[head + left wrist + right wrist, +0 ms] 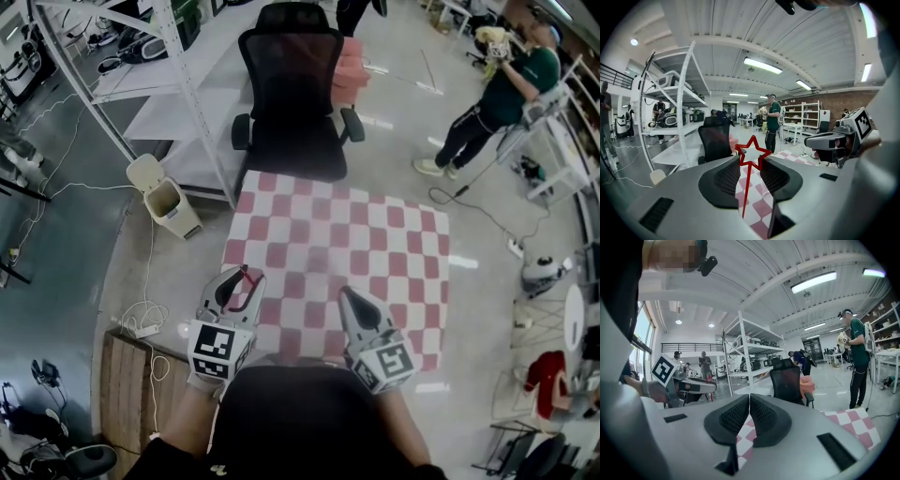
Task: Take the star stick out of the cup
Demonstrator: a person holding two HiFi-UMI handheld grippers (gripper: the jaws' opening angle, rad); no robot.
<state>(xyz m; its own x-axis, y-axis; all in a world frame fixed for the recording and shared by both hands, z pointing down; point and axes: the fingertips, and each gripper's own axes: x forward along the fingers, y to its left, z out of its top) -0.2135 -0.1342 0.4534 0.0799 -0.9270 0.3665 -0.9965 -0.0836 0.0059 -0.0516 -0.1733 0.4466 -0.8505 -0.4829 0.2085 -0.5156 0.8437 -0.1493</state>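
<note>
A red star stick, an outlined star on a thin stem, stands upright between the jaws of my left gripper, which is shut on it. In the head view the left gripper hovers over the near left edge of the red-and-white checkered table, with the star stick at its tips. My right gripper is over the near edge further right, and in its own view the right gripper has its jaws pressed together with nothing between them. No cup shows in any view.
A black office chair stands at the table's far side. A beige bin and a white shelf rack are on the floor to the left, and a wooden pallet at the near left. A person in green stands far right.
</note>
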